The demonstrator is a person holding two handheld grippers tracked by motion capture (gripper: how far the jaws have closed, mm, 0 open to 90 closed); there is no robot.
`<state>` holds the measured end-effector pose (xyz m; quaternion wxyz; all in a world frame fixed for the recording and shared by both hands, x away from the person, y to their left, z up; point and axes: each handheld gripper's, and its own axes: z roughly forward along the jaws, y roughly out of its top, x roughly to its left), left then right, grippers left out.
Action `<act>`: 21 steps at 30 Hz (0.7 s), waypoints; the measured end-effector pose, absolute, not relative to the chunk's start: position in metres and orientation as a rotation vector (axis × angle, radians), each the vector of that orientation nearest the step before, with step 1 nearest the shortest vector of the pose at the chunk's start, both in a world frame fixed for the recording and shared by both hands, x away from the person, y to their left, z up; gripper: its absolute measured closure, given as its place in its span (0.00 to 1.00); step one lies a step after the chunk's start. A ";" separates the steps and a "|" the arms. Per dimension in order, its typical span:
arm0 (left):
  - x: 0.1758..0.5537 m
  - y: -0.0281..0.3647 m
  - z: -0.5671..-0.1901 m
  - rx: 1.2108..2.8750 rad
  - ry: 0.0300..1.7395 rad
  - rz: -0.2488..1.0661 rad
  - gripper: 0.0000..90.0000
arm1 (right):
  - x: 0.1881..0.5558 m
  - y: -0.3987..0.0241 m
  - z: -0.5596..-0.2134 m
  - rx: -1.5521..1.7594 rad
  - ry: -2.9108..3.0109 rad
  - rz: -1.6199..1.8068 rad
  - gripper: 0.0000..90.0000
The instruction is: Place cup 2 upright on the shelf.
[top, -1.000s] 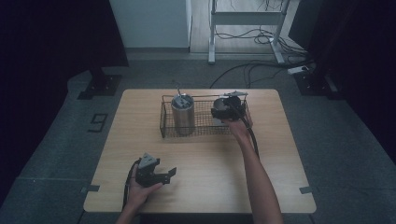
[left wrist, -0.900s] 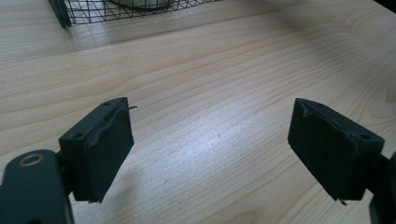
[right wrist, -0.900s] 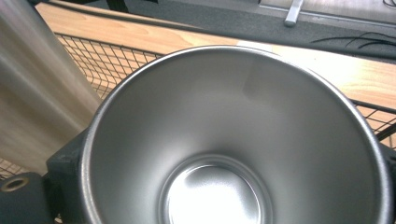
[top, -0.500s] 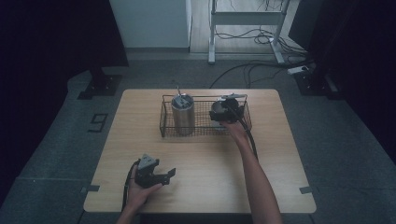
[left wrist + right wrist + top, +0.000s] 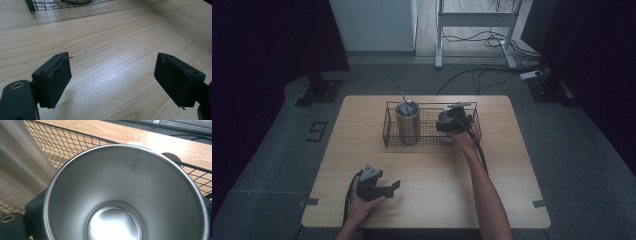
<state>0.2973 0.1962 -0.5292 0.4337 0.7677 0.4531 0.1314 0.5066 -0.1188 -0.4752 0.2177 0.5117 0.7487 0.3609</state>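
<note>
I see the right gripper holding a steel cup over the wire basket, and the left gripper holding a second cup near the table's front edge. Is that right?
Not quite. The left gripper holds nothing: the left gripper view shows bare table between its jaws. The right gripper does hold the steel cup over the wire basket.

cup (image 5: 125, 195) in basket (image 5: 389, 125), beside tumbler (image 5: 407, 121)

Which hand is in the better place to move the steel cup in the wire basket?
Right. The right gripper is at the basket with the steel cup between its fingers; the left gripper rests far away, empty.
</note>
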 end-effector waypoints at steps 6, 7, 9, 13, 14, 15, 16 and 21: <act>0.297 0.196 -0.530 1.915 1.126 0.328 0.16 | 0.507 -0.117 -0.475 1.427 2.077 0.975 0.07; 0.297 0.196 -0.529 1.914 1.127 0.327 0.16 | 0.507 -0.117 -0.475 1.428 2.079 0.967 0.07; 0.297 0.196 -0.529 1.913 1.127 0.327 0.16 | 0.507 -0.117 -0.476 1.432 2.076 0.960 0.07; 0.297 0.195 -0.529 1.913 1.127 0.326 0.16 | 0.508 -0.117 -0.477 1.451 2.074 0.944 0.07; 0.297 0.195 -0.529 1.913 1.126 0.326 0.16 | 0.508 -0.117 -0.477 1.451 2.075 0.938 0.07; 0.297 0.195 -0.530 1.915 1.126 0.326 0.16 | 0.508 -0.117 -0.478 1.453 2.075 0.930 0.07; 0.297 0.195 -0.530 1.915 1.126 0.326 0.16 | 0.508 -0.116 -0.478 1.455 2.075 0.923 0.07; 0.297 0.195 -0.530 1.918 1.125 0.322 0.16 | 0.509 -0.115 -0.482 1.477 2.072 0.880 0.07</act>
